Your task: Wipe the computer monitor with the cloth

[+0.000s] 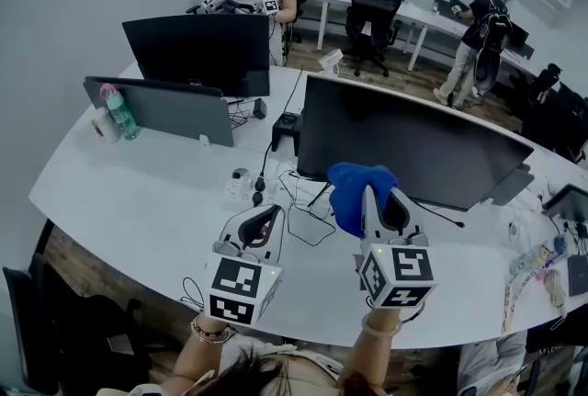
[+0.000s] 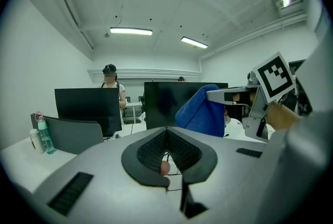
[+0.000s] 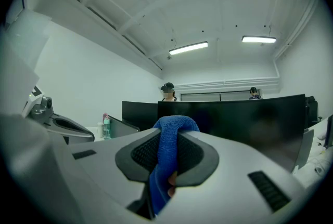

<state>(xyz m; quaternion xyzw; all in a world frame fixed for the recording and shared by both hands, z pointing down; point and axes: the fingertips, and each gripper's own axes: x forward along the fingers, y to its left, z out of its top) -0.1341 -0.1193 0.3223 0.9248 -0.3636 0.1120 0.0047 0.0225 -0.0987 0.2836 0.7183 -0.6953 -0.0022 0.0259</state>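
A wide black computer monitor stands on the white desk straight ahead; it fills the background of the right gripper view. My right gripper is shut on a blue cloth, held up just in front of the monitor's lower left part. In the right gripper view the cloth is pinched between the jaws and bulges over their tips. My left gripper hovers beside it to the left, jaws closed with nothing between them. From the left gripper view the cloth and right gripper show at right.
A second monitor and a grey laptop back stand at the left with a bottle. Cables and a power strip lie under the monitor. A person sits behind the far monitor; another stands at the back right.
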